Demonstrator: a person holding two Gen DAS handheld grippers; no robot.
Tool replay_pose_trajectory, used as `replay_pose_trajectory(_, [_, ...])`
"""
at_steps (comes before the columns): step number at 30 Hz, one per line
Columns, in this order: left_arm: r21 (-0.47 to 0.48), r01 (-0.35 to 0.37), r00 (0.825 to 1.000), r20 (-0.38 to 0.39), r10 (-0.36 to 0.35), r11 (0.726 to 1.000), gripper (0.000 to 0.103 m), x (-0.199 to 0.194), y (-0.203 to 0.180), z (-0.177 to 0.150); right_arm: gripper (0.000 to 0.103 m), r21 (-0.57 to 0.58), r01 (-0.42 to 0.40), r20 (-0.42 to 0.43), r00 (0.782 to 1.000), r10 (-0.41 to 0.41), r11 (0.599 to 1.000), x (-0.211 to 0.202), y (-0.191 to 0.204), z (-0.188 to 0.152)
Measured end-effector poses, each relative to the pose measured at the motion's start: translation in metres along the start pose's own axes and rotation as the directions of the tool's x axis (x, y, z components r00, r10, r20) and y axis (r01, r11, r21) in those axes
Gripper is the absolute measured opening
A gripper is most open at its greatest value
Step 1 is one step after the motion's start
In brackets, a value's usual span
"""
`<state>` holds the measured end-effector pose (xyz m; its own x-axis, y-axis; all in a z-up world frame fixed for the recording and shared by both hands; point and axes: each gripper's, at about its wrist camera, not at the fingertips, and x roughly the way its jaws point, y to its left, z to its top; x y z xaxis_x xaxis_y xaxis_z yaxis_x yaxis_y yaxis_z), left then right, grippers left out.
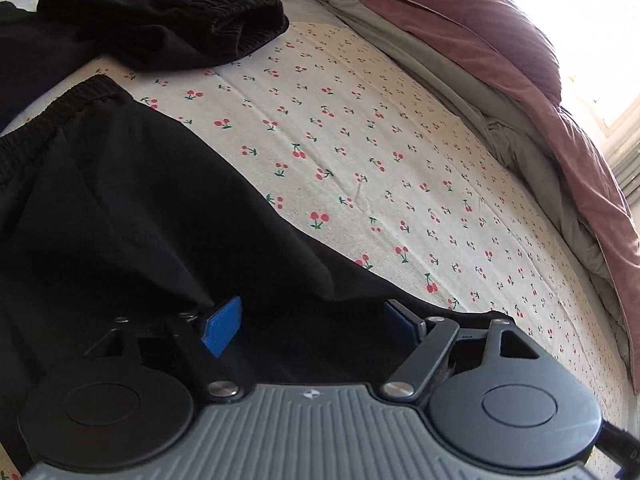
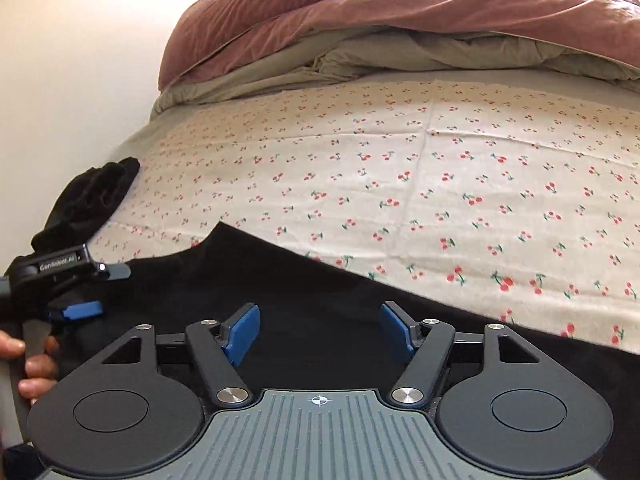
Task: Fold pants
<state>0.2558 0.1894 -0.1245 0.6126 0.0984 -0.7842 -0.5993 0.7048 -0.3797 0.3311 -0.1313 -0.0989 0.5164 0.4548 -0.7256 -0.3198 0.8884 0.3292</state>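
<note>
Black pants (image 1: 132, 208) lie spread on a cherry-print bed sheet (image 1: 360, 152), elastic waistband at the upper left. They also show in the right wrist view (image 2: 320, 292). My left gripper (image 1: 312, 324) is open with its blue pads low over the black fabric; a fold of cloth bunches against the left pad. It shows from the side at the left of the right wrist view (image 2: 80, 292). My right gripper (image 2: 320, 332) is open over the pants near their far edge, holding nothing.
A second black garment (image 1: 168, 28) lies bunched at the sheet's far left corner, also seen in the right wrist view (image 2: 96, 200). A pink and grey duvet (image 2: 400, 28) is piled along the far side of the bed. A pale wall stands at left.
</note>
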Motion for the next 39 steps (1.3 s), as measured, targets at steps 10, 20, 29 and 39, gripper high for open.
replay_pose_trajectory(10, [0.032,-0.140,0.989,0.048,0.139,0.990,0.031,0.001,-0.009,-0.006,0.066,-0.163,-0.144,-0.214,0.971,0.108,0.976,0.101,0.060,0.052])
replay_pose_trajectory(20, [0.012,-0.138,0.989,0.054,0.137,0.990,0.031,0.000,-0.006,-0.007,0.067,-0.422,-0.295,-0.182,0.954,0.239,0.857,0.059,0.100,0.002])
replay_pose_trajectory(29, [0.030,-0.166,0.984,0.073,0.164,0.986,0.031,0.000,-0.010,-0.010,0.065,-0.029,-0.313,-0.254,0.921,0.296,0.949,0.133,0.065,0.046])
replay_pose_trajectory(39, [0.042,-0.183,0.980,0.085,0.179,0.982,0.031,0.002,-0.012,-0.011,0.000,-0.096,-0.197,-0.131,0.974,0.184,0.976,0.135,0.050,0.036])
